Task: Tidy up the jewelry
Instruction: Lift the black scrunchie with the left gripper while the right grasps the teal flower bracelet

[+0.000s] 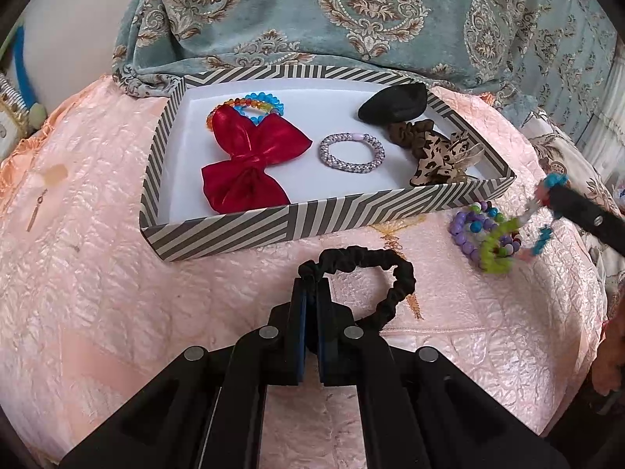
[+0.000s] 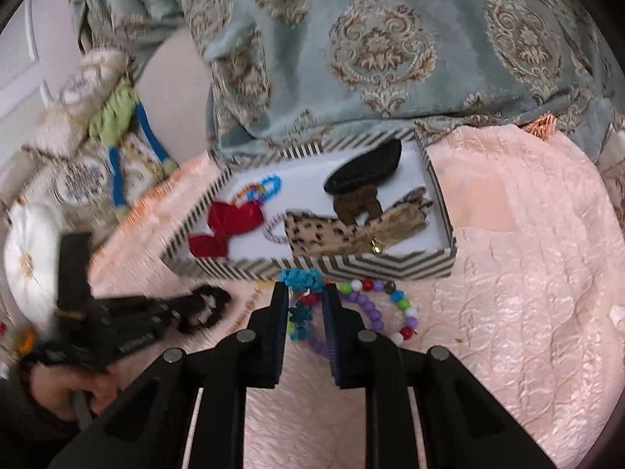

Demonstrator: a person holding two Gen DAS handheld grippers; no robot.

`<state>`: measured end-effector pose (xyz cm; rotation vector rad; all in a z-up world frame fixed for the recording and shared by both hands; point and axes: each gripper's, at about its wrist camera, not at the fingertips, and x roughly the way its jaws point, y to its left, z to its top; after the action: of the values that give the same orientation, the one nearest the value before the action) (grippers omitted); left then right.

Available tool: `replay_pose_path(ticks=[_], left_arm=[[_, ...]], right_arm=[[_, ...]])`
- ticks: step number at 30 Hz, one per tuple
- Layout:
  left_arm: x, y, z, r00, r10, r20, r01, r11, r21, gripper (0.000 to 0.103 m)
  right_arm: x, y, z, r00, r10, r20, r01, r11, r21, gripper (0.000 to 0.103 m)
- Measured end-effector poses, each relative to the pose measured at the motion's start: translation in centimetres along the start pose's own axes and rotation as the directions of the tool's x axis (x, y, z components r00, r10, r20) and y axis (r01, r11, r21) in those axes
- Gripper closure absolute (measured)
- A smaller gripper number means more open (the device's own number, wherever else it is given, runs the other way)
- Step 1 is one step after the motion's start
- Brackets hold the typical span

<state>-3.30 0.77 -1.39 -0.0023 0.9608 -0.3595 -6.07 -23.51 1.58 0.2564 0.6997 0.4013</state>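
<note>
A striped tray (image 1: 250, 226) with a white floor holds a red bow (image 1: 250, 160), colourful bead bracelets (image 1: 254, 103), a lilac bracelet (image 1: 351, 152), a black pouch (image 1: 394, 103), a brown scrunchie (image 1: 410, 133) and a leopard-print bow (image 1: 441, 156). My left gripper (image 1: 311, 285) is shut on a black scrunchie (image 1: 375, 273) just in front of the tray. My right gripper (image 2: 306, 293) is closed on a fuzzy multicoloured band (image 2: 302, 279) above a beaded bracelet (image 2: 375, 312) to the tray's right. The right gripper also shows in the left wrist view (image 1: 547, 199).
Everything lies on a pink quilted bedspread (image 1: 117, 273). A teal patterned blanket (image 1: 351, 19) is bunched behind the tray. Cushions and a white round pillow (image 2: 27, 258) lie to the left. A small earring (image 1: 35, 215) lies on the bedspread left of the tray.
</note>
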Motion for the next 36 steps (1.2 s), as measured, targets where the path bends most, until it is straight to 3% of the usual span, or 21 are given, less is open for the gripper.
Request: replay_pose_path(ticks=[5, 17, 36], left_arm=[[-0.4, -0.1, 0.1, 1.000, -0.010, 0.014, 0.010, 1.000, 0.005, 0.103], [-0.8, -0.8, 0.0, 1.000, 0.018, 0.025, -0.018, 0.999, 0.036, 0.103], [-0.7, -0.9, 0.0, 0.999, 0.028, 0.018, -0.029, 0.999, 0.046, 0.103]], right_arm=[[-0.8, 1.4, 0.2, 0.999, 0.030, 0.037, -0.029, 0.998, -0.048, 0.085], [0.4, 2.3, -0.6, 1.000, 0.001, -0.022, -0.003, 0.997, -0.077, 0.085], [0.7, 2.1, -0.8, 0.998, -0.039, -0.041, 0.035, 0.997, -0.076, 0.085]])
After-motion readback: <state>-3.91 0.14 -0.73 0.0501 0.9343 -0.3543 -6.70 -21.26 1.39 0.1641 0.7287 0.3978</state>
